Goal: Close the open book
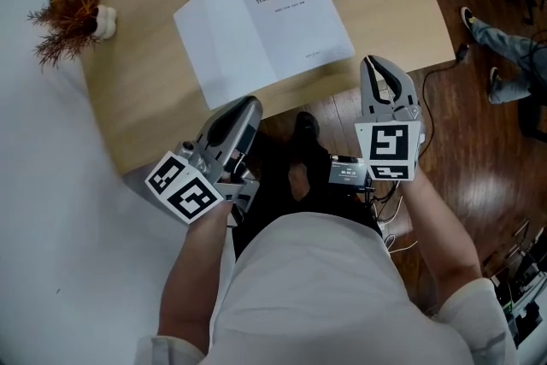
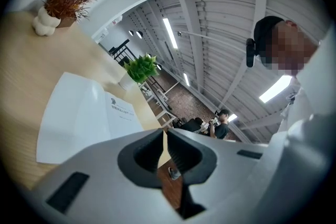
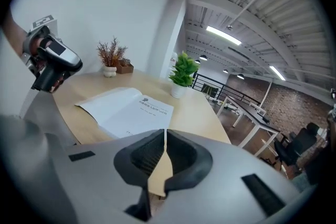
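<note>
An open white book [image 1: 263,27] lies flat on the wooden table [image 1: 154,107], with printed title text on its right page. It also shows in the left gripper view as a book [image 2: 79,118] and in the right gripper view as a book [image 3: 126,110]. My left gripper [image 1: 249,105] hovers at the table's near edge, just short of the book's left page, jaws shut and empty. Off the table's near right edge, my right gripper [image 1: 373,62] is held above the floor, shut with nothing in it.
A dried plant in a white pot [image 1: 73,13] stands at the table's far left next to a dark box. A green potted plant [image 3: 182,75] stands at the table's far end. A person's legs [image 1: 504,47] are on the wooden floor at right.
</note>
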{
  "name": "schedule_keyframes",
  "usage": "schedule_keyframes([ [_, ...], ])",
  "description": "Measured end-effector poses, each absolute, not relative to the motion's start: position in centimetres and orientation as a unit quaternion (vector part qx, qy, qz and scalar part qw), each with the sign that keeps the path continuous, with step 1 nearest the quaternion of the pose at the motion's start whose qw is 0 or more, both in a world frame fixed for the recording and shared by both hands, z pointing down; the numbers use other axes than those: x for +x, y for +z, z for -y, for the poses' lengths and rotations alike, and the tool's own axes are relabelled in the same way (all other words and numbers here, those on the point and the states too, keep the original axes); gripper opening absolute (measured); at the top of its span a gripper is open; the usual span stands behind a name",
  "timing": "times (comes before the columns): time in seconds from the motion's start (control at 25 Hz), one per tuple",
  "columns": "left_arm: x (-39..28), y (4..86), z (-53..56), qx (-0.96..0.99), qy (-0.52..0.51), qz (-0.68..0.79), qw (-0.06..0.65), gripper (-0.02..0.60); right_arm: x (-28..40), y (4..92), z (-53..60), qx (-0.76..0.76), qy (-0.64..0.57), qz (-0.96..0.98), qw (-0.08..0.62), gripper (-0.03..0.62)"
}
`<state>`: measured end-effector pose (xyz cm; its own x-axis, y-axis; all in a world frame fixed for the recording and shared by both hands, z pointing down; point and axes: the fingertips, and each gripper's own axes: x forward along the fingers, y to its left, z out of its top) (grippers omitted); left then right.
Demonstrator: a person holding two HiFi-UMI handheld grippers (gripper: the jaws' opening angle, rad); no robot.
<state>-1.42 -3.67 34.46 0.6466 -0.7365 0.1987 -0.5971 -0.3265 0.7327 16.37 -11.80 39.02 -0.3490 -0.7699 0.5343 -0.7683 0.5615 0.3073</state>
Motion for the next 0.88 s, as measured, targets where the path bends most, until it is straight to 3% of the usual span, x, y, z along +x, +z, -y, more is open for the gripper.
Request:
schedule_keyframes([
  [0.88, -5.4, 27.1, -0.9, 0.833, -0.091, 0.42, 0.348, -0.001, 8.5, 31.6, 6.1, 0.38, 0.045, 0.88, 0.282, 0.002],
])
